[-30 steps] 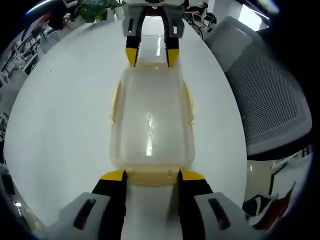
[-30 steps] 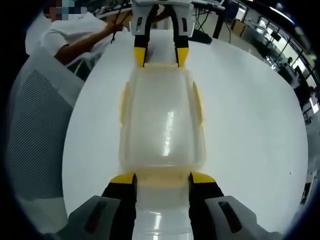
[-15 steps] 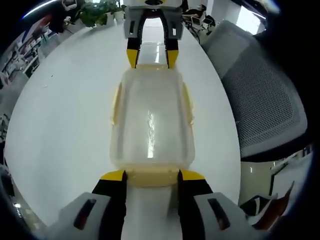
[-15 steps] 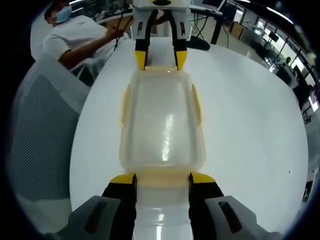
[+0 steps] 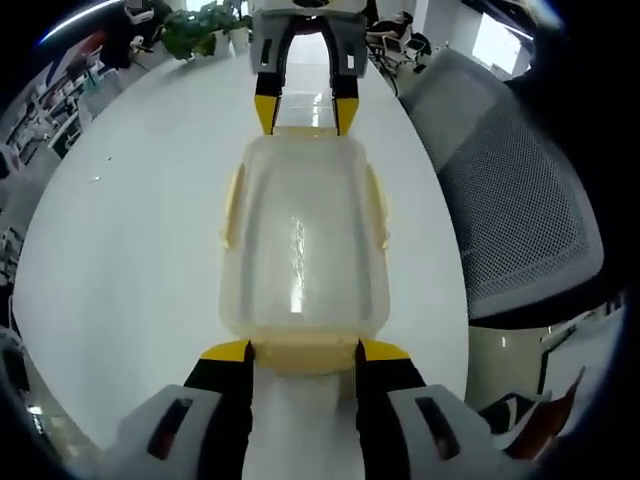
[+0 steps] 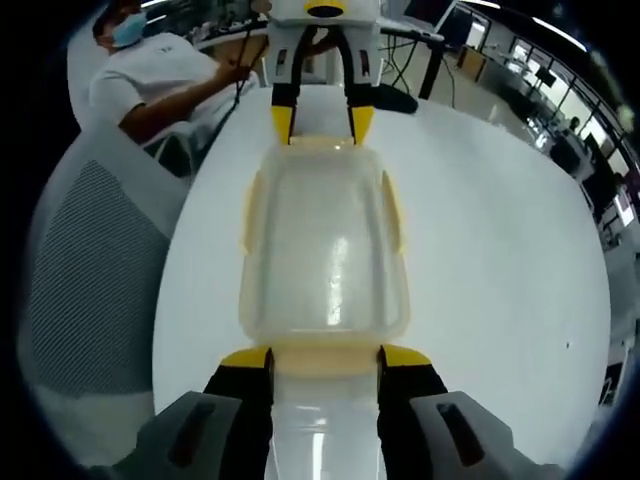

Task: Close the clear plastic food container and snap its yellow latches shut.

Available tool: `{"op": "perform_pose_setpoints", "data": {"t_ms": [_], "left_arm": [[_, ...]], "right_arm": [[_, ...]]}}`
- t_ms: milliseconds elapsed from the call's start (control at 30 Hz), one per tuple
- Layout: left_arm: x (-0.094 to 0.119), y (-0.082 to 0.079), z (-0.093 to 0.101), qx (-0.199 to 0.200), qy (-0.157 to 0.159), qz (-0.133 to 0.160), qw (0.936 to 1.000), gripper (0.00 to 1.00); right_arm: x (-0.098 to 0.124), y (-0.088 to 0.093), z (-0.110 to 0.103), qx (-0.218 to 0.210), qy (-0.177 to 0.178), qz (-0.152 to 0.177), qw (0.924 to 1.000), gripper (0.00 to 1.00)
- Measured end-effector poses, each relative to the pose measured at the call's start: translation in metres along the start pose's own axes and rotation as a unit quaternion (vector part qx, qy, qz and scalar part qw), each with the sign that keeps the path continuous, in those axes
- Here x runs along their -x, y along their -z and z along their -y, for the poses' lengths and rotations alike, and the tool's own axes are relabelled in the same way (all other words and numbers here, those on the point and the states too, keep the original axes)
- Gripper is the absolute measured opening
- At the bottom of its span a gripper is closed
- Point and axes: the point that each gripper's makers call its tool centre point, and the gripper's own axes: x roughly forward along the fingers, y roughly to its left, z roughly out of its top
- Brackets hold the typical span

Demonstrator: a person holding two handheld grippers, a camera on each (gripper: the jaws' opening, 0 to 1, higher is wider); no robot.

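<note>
The clear plastic container (image 5: 300, 250) has its lid on and runs lengthwise away from me over the white table (image 5: 120, 230). Pale yellow side latches (image 5: 232, 205) lie along its long edges. My left gripper (image 5: 304, 352) grips the near yellow end latch (image 5: 304, 358), its jaws tight against both sides. My right gripper (image 5: 304, 110) holds the far end the same way. In the right gripper view the container (image 6: 325, 250) shows from the other end, with my right gripper (image 6: 325, 357) on the near latch and the left gripper (image 6: 312, 120) opposite.
A grey mesh office chair (image 5: 520, 200) stands close to the table's edge, and also appears as the chair (image 6: 90, 270) at the left. A person in a white shirt (image 6: 150, 80) sits behind it. A potted plant (image 5: 195, 25) stands at the far side.
The container keeps its place between both grippers while the table and chair drift slightly behind it. Both cameras have moved together with the container.
</note>
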Motion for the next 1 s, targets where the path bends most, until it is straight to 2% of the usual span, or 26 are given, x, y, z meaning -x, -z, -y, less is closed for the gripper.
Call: {"op": "perform_pose_setpoints", "data": {"t_ms": [133,433,1000], "left_arm": [[0.003,-0.005,0.000,-0.008,-0.011,0.003,0.9999,0.39],[0.012,-0.012,0.003,-0.006,-0.014,0.009,0.9998,0.39],[0.019,-0.019,0.003,-0.002,-0.021,0.010,0.9997,0.39]], "right_arm": [[0.006,0.001,0.000,-0.001,0.003,-0.002,1.0000,0.39],[0.019,-0.002,-0.003,0.005,0.009,0.001,0.9999,0.39],[0.026,-0.002,0.000,0.009,0.009,0.005,0.9999,0.39]]}}
